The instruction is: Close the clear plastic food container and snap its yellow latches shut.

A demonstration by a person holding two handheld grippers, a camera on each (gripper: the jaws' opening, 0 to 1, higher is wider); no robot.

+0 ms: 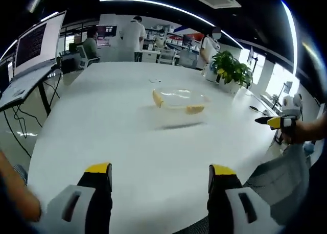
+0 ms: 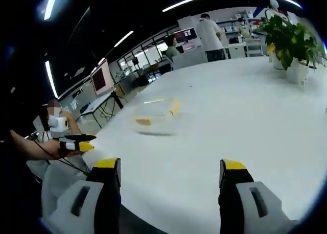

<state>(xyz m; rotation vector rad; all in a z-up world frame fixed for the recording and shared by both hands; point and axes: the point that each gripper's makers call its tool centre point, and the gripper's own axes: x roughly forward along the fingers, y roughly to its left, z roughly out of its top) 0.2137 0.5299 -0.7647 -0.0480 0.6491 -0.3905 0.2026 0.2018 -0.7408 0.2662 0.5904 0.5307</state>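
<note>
A clear plastic food container [image 1: 180,102] with yellow latches sits on the white table [image 1: 117,116], well ahead of my left gripper [image 1: 161,173], whose jaws stand wide apart with nothing between them. In the right gripper view the same container [image 2: 157,114] lies ahead and to the left of my right gripper [image 2: 170,173], also open and holding nothing. The right gripper [image 1: 275,122] shows at the right edge of the left gripper view, off the table. At the left of the right gripper view, the left gripper [image 2: 76,142] is in a person's hand.
A potted green plant [image 1: 232,73] stands at the table's far right corner [image 2: 291,40]. Desks with monitors [image 1: 38,45] line the left side. Several people [image 1: 134,37] stand or sit beyond the far end of the table.
</note>
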